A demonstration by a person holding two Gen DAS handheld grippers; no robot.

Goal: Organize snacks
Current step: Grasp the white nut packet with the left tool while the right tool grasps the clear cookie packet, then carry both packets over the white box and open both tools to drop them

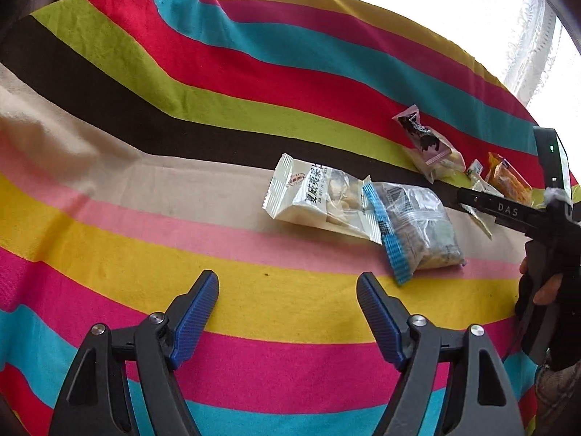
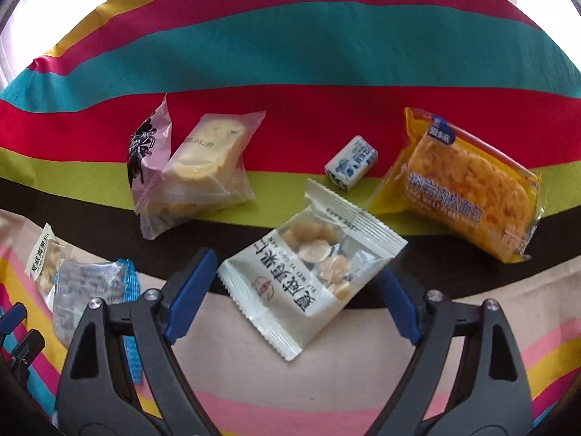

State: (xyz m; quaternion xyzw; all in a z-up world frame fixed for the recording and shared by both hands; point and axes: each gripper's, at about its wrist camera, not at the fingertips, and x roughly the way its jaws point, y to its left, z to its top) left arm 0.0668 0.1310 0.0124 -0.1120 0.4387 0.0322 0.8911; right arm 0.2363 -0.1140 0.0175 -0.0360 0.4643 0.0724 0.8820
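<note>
The right gripper (image 2: 294, 290) stands wide, its ribbed blue pads flanking a crinkly white nut packet (image 2: 312, 272) on the striped cloth (image 2: 290, 47); whether they touch is unclear. The left gripper (image 1: 288, 312) gapes empty.

You work over a striped cloth (image 1: 218, 72) in red, teal, green, brown, beige, pink and yellow bands, a little wrinkled. Behind it you see a white lace curtain (image 1: 537, 36) with very bright daylight.
</note>
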